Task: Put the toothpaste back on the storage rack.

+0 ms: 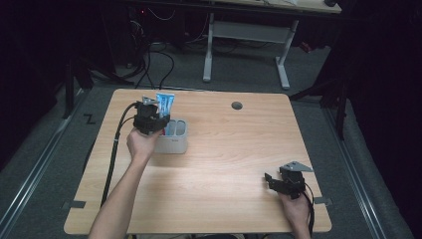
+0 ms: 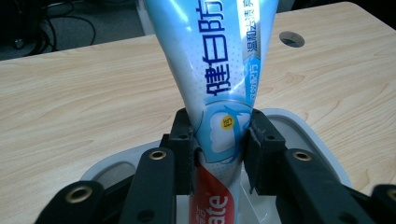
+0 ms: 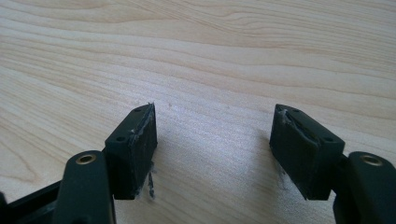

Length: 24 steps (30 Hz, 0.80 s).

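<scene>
tube: toothpaste tube (image 2: 219, 70), blue/white upper body, red lower part. Upright, upper left of the high view (image 1: 165, 103), centre of the left gripper view.
print: large blue Chinese characters down the body; white letters "ate" on the red part at bottom centre. Small yellow dot on a white tooth graphic, too small to read.
grip: left gripper (image 2: 219, 144) clamped on tube, jaws pressing both sides just above the red part; crimped end up.
cup: white holder (image 1: 174, 142) directly under the tube, lower end inside it; rim (image 2: 308, 126) at right centre.
right gripper: (image 3: 212, 140) jaws spread wide, nothing between them, over bare wood; lower right of the high view (image 1: 278, 181).
table: light wood (image 1: 224, 149), grey grommet (image 1: 237, 105) upper centre.
</scene>
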Motion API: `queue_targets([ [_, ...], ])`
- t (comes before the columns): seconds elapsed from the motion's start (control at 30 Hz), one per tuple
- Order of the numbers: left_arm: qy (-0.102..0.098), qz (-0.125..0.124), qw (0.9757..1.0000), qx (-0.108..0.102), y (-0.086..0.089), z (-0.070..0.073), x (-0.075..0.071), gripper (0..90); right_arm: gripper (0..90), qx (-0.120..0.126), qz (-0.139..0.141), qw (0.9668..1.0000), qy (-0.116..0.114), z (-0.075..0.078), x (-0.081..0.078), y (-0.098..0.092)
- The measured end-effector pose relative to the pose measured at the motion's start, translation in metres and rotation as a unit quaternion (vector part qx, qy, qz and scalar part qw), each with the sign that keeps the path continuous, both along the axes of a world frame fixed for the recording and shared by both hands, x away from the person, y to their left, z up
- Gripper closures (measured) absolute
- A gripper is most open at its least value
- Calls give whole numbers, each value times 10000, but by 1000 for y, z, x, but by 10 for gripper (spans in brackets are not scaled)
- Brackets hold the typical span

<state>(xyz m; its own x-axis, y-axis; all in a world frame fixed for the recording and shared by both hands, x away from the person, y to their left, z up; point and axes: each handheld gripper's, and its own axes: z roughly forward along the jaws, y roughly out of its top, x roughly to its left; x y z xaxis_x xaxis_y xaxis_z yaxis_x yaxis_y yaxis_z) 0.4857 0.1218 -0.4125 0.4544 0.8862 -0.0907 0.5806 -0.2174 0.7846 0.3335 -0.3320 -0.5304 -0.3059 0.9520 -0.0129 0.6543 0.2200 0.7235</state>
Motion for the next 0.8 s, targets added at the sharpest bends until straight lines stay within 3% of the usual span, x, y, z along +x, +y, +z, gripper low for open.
queue_targets([
  [0.8,139,-55,9996,221,-5,-8,-1,666,320,2,0,10000,0,0,0,0],
])
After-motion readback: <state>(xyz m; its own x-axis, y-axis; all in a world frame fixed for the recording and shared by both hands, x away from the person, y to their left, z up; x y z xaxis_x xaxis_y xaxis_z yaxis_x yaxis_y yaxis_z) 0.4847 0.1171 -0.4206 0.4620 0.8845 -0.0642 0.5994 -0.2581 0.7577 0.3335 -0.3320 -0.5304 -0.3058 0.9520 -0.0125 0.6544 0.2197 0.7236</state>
